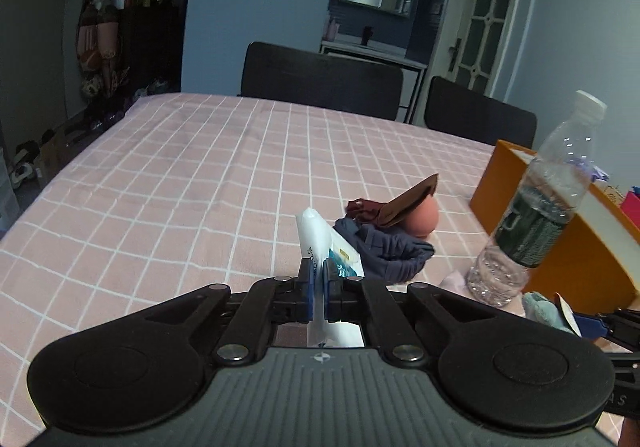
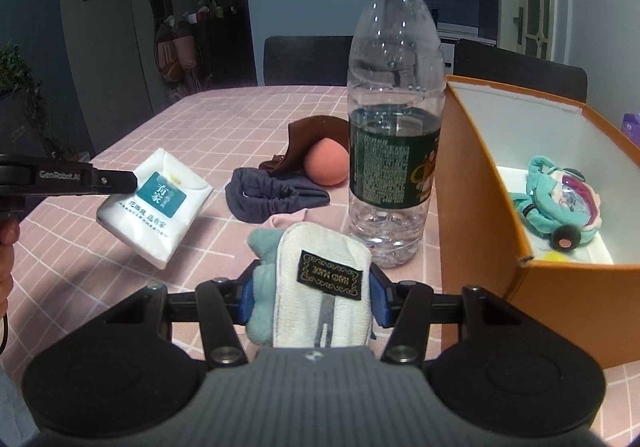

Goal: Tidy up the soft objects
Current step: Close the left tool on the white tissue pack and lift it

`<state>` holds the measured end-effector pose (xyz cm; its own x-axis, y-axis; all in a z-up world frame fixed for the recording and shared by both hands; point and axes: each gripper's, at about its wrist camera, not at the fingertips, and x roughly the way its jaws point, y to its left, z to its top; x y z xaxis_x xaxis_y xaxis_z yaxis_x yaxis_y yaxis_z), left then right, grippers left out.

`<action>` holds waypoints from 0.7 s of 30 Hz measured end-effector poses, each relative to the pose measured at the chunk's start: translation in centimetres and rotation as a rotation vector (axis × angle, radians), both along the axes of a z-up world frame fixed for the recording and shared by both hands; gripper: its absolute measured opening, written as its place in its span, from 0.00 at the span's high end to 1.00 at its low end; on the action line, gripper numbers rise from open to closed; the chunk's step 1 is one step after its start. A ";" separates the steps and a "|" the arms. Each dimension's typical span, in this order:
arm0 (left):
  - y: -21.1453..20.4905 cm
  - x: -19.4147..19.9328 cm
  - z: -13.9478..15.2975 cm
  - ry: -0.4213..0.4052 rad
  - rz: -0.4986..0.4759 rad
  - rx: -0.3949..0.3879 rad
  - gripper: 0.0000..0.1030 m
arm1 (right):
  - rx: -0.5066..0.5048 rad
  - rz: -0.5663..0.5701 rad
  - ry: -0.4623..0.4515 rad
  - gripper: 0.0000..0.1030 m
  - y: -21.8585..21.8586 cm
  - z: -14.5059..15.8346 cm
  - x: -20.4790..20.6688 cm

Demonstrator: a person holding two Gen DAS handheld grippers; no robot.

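My left gripper [image 1: 318, 289] is shut on a white tissue pack [image 1: 326, 247] and holds it above the table; the pack also shows in the right wrist view [image 2: 154, 203], pinched at its left edge. My right gripper [image 2: 312, 293] is shut on a folded white and teal towel [image 2: 320, 287] with a black label. A navy scrunched cloth [image 2: 272, 195], a brown cloth [image 2: 316, 143], a pink sponge ball [image 2: 326, 165] and a pale pink cloth [image 2: 284, 221] lie on the table. The orange box [image 2: 472, 183] at the right holds a teal soft toy [image 2: 560, 203].
A water bottle [image 2: 394, 119] stands just ahead of my right gripper, between it and the cloths, close to the box's left wall. The pink checked tablecloth [image 1: 180, 175] covers the table. Two dark chairs [image 1: 320, 79] stand at the far edge.
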<state>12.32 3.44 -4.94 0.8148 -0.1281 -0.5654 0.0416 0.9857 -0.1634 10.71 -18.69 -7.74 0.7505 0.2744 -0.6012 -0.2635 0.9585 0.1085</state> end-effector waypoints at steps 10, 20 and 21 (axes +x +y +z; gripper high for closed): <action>-0.5 -3.5 2.2 -0.038 -0.113 -0.004 0.97 | 0.043 0.013 0.001 0.49 -1.0 1.2 -2.0; -1.9 -5.8 2.7 -0.030 -0.227 -0.024 0.97 | 0.044 0.020 0.039 0.49 -1.9 1.3 -4.1; -2.1 -5.9 2.7 -0.028 -0.239 -0.026 0.97 | 0.045 0.017 0.041 0.49 -2.1 1.3 -4.2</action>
<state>6.39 1.31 -2.28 0.7753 -0.3330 -0.5367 0.2778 0.9429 -0.1837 6.50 -20.79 -6.45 0.7202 0.3141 -0.6186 -0.2742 0.9479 0.1621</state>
